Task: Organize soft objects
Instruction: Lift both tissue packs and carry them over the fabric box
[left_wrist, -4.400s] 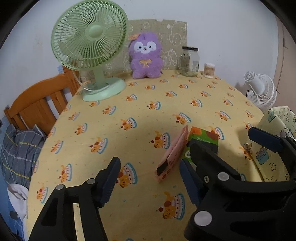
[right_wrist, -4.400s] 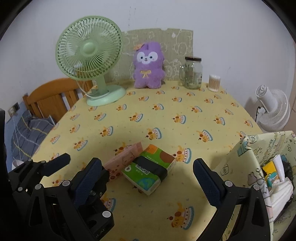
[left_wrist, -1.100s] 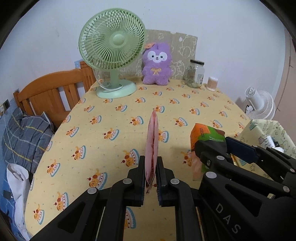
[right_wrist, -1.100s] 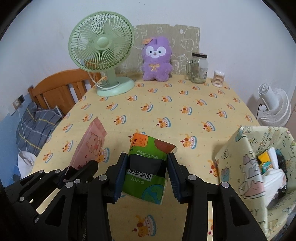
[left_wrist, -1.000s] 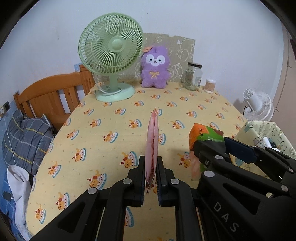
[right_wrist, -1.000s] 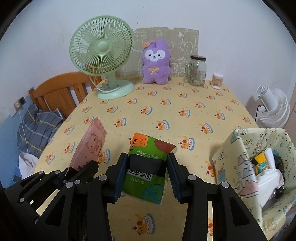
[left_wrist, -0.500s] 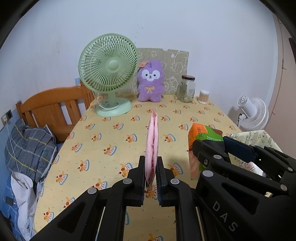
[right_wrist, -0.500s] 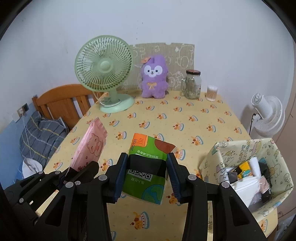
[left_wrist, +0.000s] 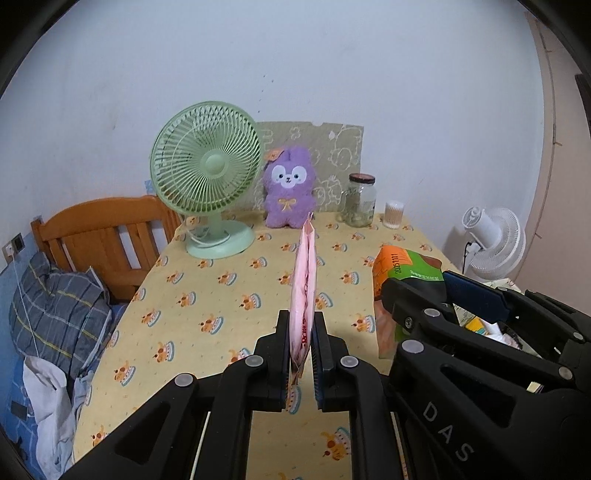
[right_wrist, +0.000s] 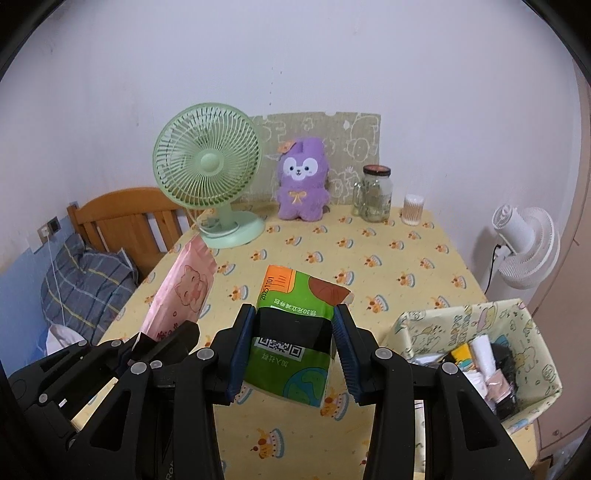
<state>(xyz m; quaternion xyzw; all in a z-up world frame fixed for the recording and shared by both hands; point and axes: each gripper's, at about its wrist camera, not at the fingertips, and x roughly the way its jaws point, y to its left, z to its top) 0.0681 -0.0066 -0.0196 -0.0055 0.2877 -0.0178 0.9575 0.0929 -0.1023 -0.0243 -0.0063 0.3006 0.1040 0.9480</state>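
Observation:
My left gripper (left_wrist: 300, 325) is shut on a thin pink packet (left_wrist: 305, 280) and holds it upright, edge-on, above the table; its cat-printed face shows in the right wrist view (right_wrist: 184, 291). My right gripper (right_wrist: 293, 325) is shut on a green tissue pack (right_wrist: 295, 332) with an orange top, also held above the table, to the right of the pink packet (left_wrist: 402, 273). A purple plush rabbit (right_wrist: 303, 181) sits at the far edge of the yellow tablecloth (right_wrist: 388, 258). A patterned fabric storage box (right_wrist: 524, 325) with several items inside stands at the right front.
A green desk fan (right_wrist: 210, 173), a glass jar (right_wrist: 375, 197) and a small cotton-swab cup (right_wrist: 413, 209) stand at the back. A white floor fan (right_wrist: 524, 243) is off the right edge. A wooden bed frame (right_wrist: 125, 214) with bedding lies left.
Both grippers have risen and pulled back with their packs held; the table looks farther away and more of the storage box shows. Earlier still, both were open over the packs on the table.

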